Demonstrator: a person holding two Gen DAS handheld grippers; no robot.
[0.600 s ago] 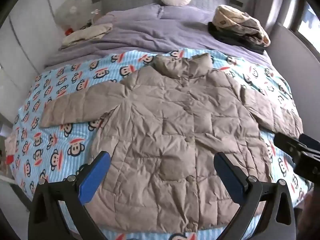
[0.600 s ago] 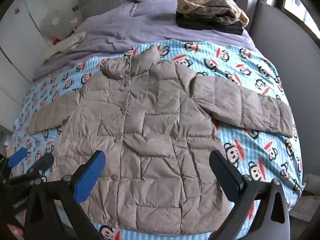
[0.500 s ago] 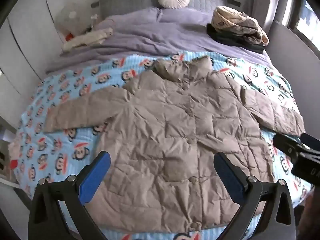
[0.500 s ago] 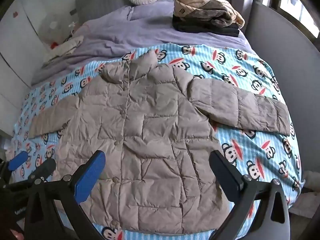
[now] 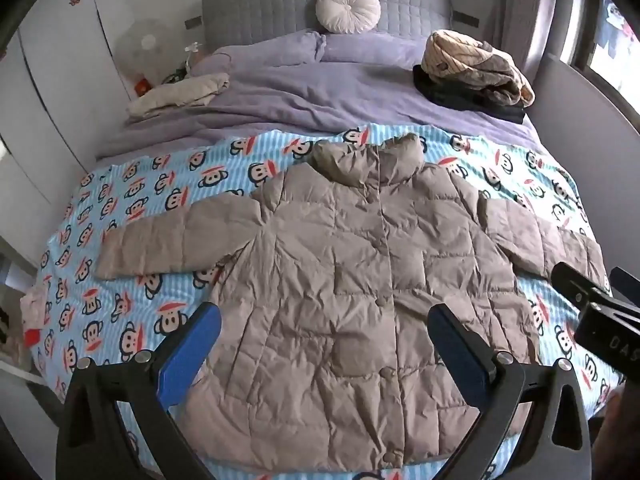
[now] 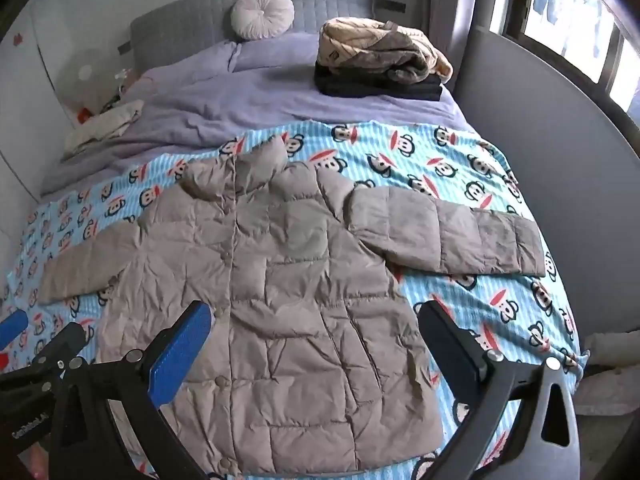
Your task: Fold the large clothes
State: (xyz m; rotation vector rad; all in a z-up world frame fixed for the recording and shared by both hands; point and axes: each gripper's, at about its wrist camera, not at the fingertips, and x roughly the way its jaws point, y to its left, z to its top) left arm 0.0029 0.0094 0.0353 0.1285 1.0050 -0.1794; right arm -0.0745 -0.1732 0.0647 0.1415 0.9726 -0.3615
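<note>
A beige quilted puffer jacket (image 5: 360, 280) lies flat and front-up on a blue monkey-print blanket (image 5: 160, 184) spread over the near half of the bed, collar toward the far headboard (image 5: 280, 4), hem at the near edge, both sleeves stretched out to left and right. The left gripper (image 5: 324, 340) hangs above the lower part of the jacket with its jaws spread wide and nothing between them; the right gripper (image 6: 316, 336) hangs likewise, wide and empty, just beside it. Farther off, a lilac duvet (image 5: 312, 92) covers the bed, with a stack of folded clothes (image 5: 476, 72) at far right, a cream garment (image 5: 180, 94) at far left and a round cushion (image 5: 348, 8) against the headboard.
</note>
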